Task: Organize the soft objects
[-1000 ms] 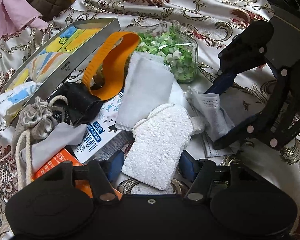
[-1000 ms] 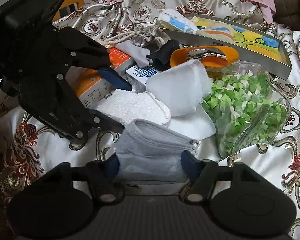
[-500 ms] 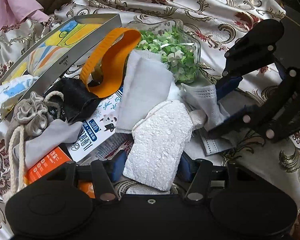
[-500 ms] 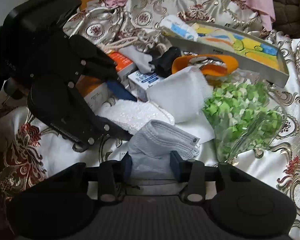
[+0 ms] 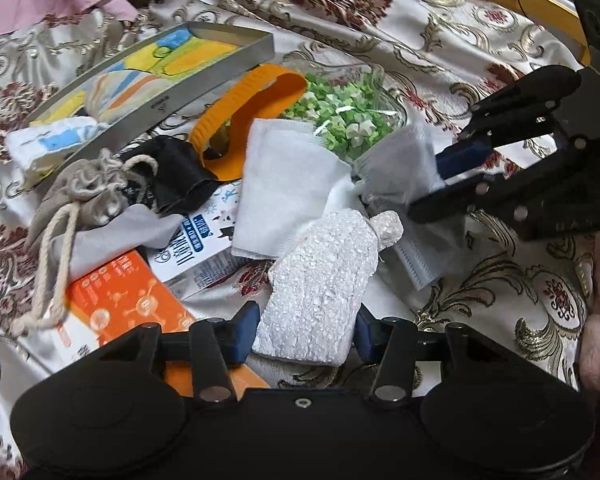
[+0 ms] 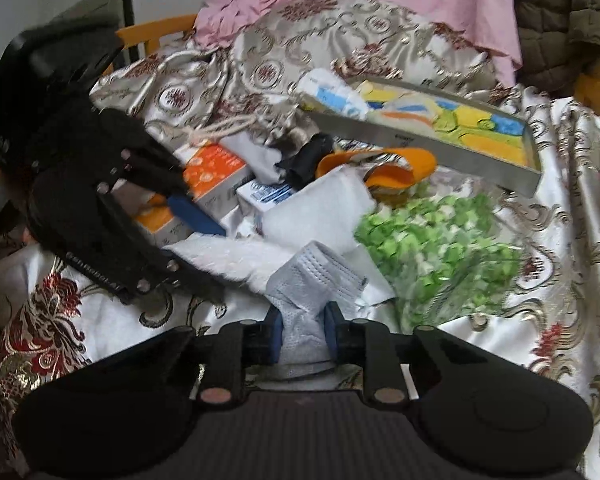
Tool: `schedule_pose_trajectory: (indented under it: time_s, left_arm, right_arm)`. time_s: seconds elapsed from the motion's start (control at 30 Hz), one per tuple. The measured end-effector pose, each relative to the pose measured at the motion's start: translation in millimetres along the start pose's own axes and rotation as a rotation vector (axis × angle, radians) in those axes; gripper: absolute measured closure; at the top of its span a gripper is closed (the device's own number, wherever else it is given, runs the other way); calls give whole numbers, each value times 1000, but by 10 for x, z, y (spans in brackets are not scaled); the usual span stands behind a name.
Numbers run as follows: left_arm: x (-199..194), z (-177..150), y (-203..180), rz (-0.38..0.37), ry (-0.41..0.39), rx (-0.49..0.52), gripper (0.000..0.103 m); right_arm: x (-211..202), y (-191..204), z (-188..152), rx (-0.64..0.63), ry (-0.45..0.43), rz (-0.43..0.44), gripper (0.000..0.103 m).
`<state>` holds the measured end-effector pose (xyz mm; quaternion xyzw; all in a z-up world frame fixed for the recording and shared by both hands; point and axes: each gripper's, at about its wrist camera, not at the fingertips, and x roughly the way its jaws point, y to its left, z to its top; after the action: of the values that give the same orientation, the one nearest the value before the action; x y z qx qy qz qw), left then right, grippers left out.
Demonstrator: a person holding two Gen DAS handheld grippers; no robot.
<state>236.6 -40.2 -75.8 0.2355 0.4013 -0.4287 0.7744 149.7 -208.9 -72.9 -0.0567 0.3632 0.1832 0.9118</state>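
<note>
Left gripper (image 5: 306,326): jaws closed against the sides of the white textured pad (image 5: 320,284), low in the pile.
Right gripper (image 6: 302,330): pinched narrow on the grey face mask (image 6: 316,280) (bunched at the pinch).
Tip: lift the mask slowly, clear of the white cloth (image 5: 284,196), towards the tray (image 5: 188,92).

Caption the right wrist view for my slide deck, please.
Right tool pinches a grey face mask beside a bag of green paper stars on floral cloth.
</note>
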Motion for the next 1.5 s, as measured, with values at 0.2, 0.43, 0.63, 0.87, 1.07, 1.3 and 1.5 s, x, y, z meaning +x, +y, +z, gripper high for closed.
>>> schedule_pose_trajectory:
  time_s: [0.2,0.43,0.63,0.87,1.07,1.3,1.5]
  left_arm:
    - [-199,54,-73,49,-76,-57,53]
    - [-447,130,-134,115,-185,-110,53]
    - [-600,200,-68,136,-306,-191,53]
    - [-614,378,82,162,-445,-293,54]
    - [-423,628,401,139,-494,-417,67]
    - [-104,537,523,122,-379,-415,68]
    - [-19,479,456,61,-309,-351,66]
  right_arm:
    - [-137,-116,6,68,-40,-14,79]
    - [-304,-163,20,95,-131,-25,79]
    - [-512,-220,74,129,-263,-25,79]
    - [-647,-322,216,150,-377,-54,79]
    - [-688,-414,418,154,-433,-46,79]
    - [-465,-593,517,192,-417,-47,79]
    - [-389,-554,458,165,-389,-35,79]
